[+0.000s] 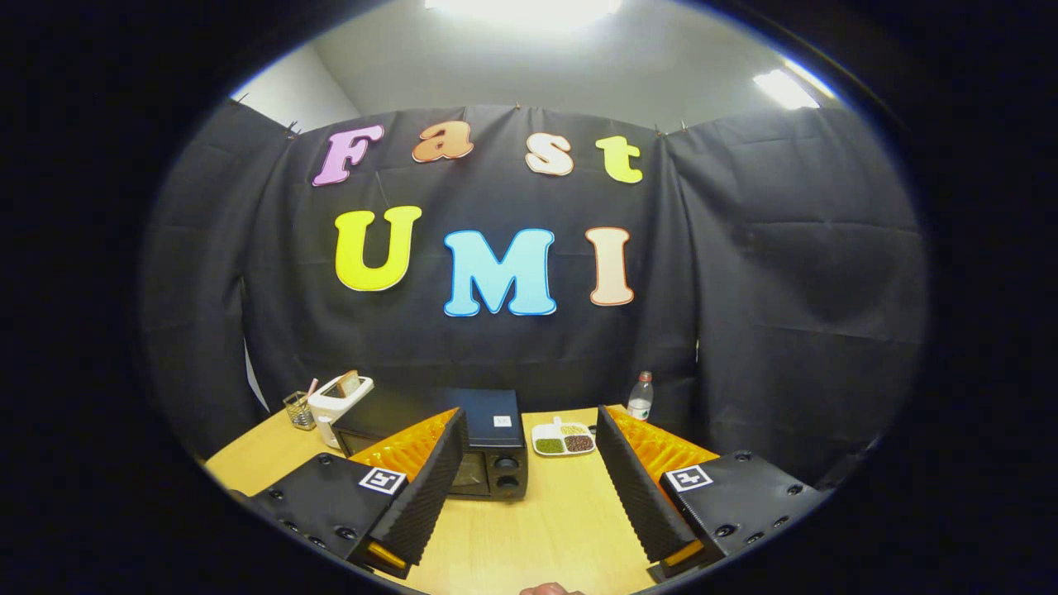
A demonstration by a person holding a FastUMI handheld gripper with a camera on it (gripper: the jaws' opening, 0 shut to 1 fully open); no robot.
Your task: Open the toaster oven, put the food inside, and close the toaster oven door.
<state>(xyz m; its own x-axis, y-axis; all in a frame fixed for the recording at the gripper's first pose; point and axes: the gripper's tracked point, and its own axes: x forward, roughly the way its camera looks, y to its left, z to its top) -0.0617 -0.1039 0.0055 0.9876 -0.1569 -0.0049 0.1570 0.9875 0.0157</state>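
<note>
A: Left to right: a clear pen cup (299,409), a white pop-up toaster (337,398), then the black toaster oven (483,450) on the pale wooden table (529,529), door apparently shut.

B: Food?

A: A white divided dish of grains (563,440) sits right of it, a clear water bottle (640,397) behind. The gripper (529,487) spreads wide, holding nothing.

B: Advice?

A: Whether the dish goes inside, I can't tell. Any door approach should be square to its handle. Black cloth encloses the booth.

Bright ceiling lights (529,10) w/ glare, sharp centre, heavy fisheye bend at edges.
</note>
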